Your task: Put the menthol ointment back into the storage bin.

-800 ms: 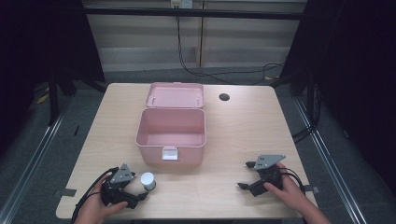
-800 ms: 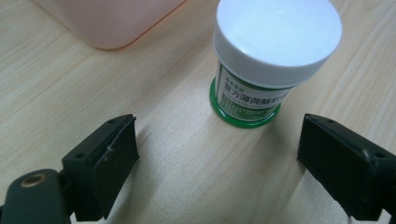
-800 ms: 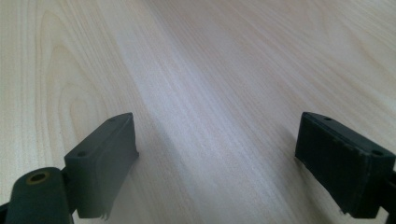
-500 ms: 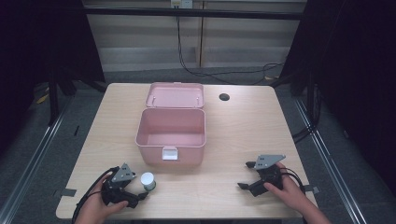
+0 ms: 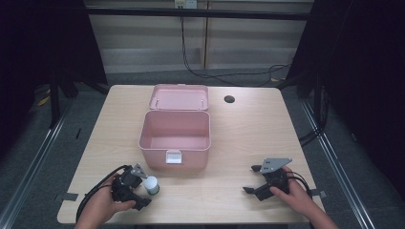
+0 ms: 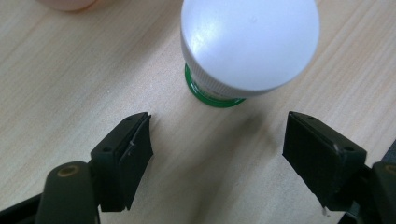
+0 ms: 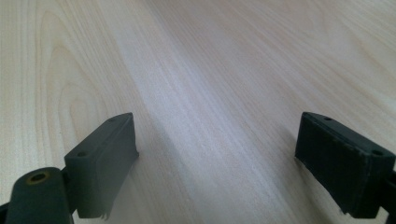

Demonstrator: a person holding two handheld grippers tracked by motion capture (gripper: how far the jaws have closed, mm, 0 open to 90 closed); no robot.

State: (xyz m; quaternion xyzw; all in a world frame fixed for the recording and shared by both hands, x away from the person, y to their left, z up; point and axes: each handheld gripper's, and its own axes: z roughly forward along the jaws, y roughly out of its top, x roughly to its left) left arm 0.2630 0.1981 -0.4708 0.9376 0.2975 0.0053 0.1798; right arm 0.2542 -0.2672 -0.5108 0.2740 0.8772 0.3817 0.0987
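Observation:
A small bottle (image 5: 152,185) with a white cap and a green base (image 6: 250,44) stands upright on the wooden table (image 5: 248,133), just in front of the pink box (image 5: 175,136). My left gripper (image 5: 143,188) lies low on the table beside the bottle. Its jaws are open (image 6: 219,126), and the bottle stands a little beyond the fingertips, touching neither pad. My right gripper (image 5: 251,179) rests at the near right of the table, open (image 7: 215,126), with bare wood between its jaws.
The pink box stands open in the middle of the table, with its lid (image 5: 179,98) folded back behind it. A corner of the box (image 6: 67,3) shows beyond the bottle. A round cable hole (image 5: 229,99) sits at the back right.

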